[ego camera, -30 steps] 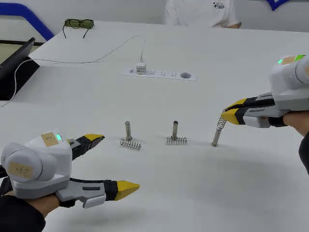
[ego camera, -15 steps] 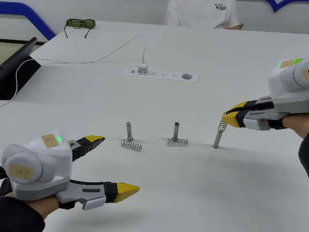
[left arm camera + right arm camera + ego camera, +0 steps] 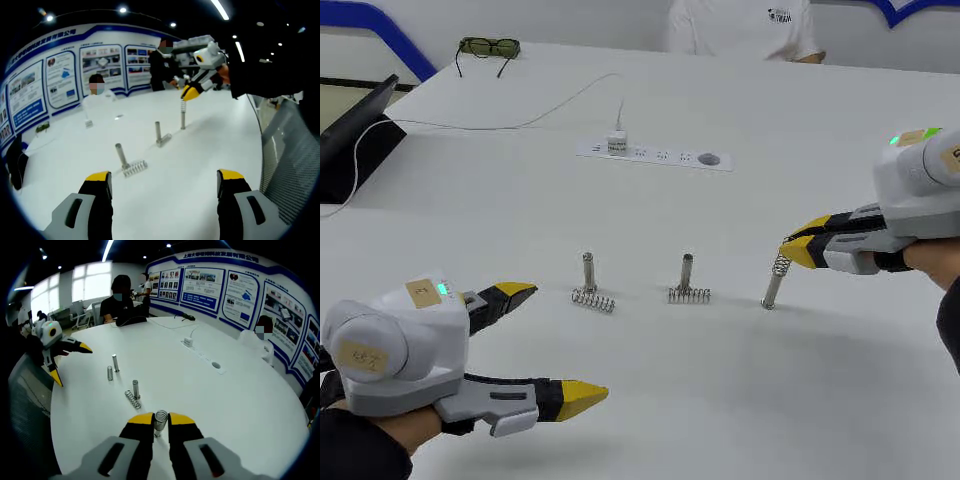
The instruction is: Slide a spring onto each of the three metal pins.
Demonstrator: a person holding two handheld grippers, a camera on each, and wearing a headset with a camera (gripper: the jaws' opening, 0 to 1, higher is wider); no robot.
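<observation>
Since it bears every part, counter (image 3: 720, 420): white, with the three pins standing in a row mid-surface.
Left gripper (image 3: 570, 338): released, jaws wide, resting low near the person, probably waiting its turn.
Right gripper (image 3: 788, 247): clenched on the held spring (image 3: 780, 264), which sits over the top of the right pin (image 3: 771, 291).
Left pin (image 3: 588, 270), middle pin (image 3: 686, 270): upright and bare.
Left spring (image 3: 592, 299), middle spring (image 3: 688, 294): each lies at its pin's base, within reach.
Writing: sticker (image 3: 422, 290) on the left gripper, unreadable.
</observation>
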